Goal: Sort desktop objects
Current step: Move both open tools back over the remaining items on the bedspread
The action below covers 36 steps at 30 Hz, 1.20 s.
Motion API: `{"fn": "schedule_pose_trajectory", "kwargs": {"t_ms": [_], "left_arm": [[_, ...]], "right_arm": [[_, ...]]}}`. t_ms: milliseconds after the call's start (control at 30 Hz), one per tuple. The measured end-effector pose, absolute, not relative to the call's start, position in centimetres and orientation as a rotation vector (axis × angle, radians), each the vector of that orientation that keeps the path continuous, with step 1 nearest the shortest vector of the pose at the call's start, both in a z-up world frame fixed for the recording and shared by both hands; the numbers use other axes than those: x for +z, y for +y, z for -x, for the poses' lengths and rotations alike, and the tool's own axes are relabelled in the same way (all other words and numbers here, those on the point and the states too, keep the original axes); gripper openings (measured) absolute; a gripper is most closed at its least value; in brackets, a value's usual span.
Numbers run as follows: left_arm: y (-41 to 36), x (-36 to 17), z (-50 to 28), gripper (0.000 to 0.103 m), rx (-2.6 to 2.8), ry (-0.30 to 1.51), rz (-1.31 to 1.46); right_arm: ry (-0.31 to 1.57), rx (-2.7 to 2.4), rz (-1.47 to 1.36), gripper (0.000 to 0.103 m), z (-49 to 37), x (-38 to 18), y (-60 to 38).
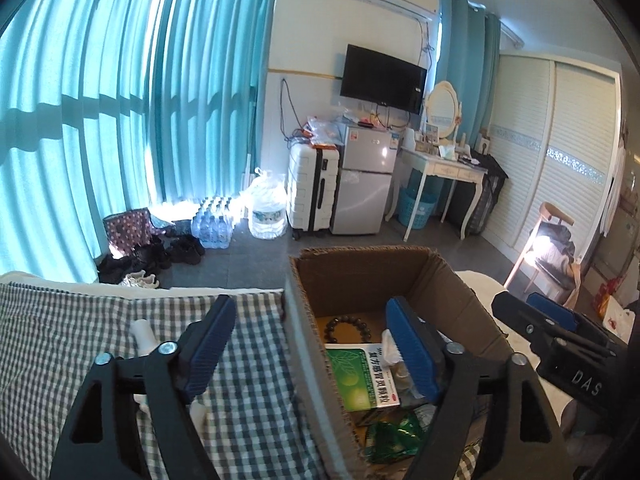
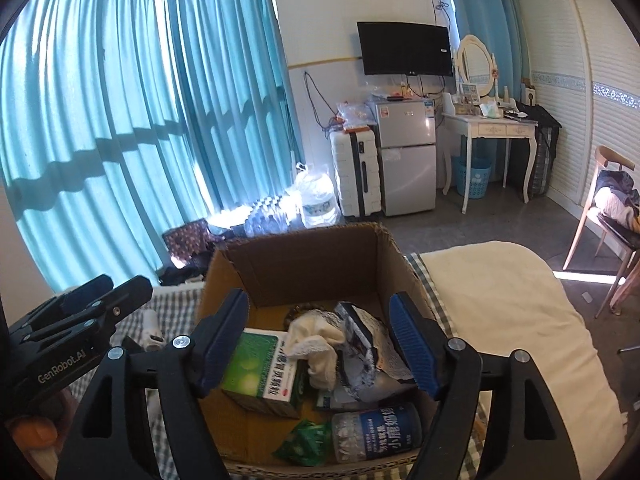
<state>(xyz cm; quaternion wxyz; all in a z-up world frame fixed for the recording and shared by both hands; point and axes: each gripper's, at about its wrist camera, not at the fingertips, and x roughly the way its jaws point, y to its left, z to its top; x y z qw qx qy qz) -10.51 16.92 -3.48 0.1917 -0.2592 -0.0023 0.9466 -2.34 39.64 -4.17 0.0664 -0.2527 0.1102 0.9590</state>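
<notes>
Brown corrugated cardboard forms the box (image 2: 304,256) that sits on the checked cloth (image 1: 80,320) of the bed, close to its far edge, with a cream blanket (image 2: 500,300) along its right side. Inside it lie a green medicine carton (image 2: 260,372), a crumpled white cloth (image 2: 316,348), a dark bead bracelet (image 1: 349,329) against the far wall, a green foil packet (image 2: 304,440) near the front wall, a bottle with a blue label (image 2: 376,428) in the front right corner, and a grey and white pouch (image 2: 360,344) on the right side. The right gripper (image 2: 320,344) hangs over the open box with its jaws wide apart, nothing between them. The left gripper (image 1: 316,352) straddles the box's left wall, jaws also spread and empty, one blue pad (image 1: 210,344) over the cloth and the other above the box's contents. A small white bottle (image 1: 145,334) lies on the checked cloth left of the box, partly hidden behind the left finger.
</notes>
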Motion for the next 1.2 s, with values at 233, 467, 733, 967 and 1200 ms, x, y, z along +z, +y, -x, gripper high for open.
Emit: {"fn": "schedule_pose_trajectory", "kwargs": {"t_ms": [233,467,733,967,1200], "left_arm": [[12.7,-1.7,8.9,0.103,2.761,0.027,0.636],[8.3,-0.8,8.2,0.103,2.807,0.022,0.631],[3.2,0.0,7.0,0.103,2.851,0.0,0.655],[-1.0,2.4,5.4,0.103,2.911,-0.018,0.643],[-5.4,4.7,4.5,0.103,2.97,-0.095,0.697]], "right_arm": [[0.388,2.944,0.744,0.077,2.2,-3.0,38.0],[0.411,3.009,0.721,0.082,1.7,-2.1,35.5],[0.639,3.025,0.717,0.085,2.7,0.1,32.6],[0.485,3.079,0.719,0.091,2.5,2.8,27.8],[0.461,3.042,0.799,0.092,0.9,7.0,24.2]]}}
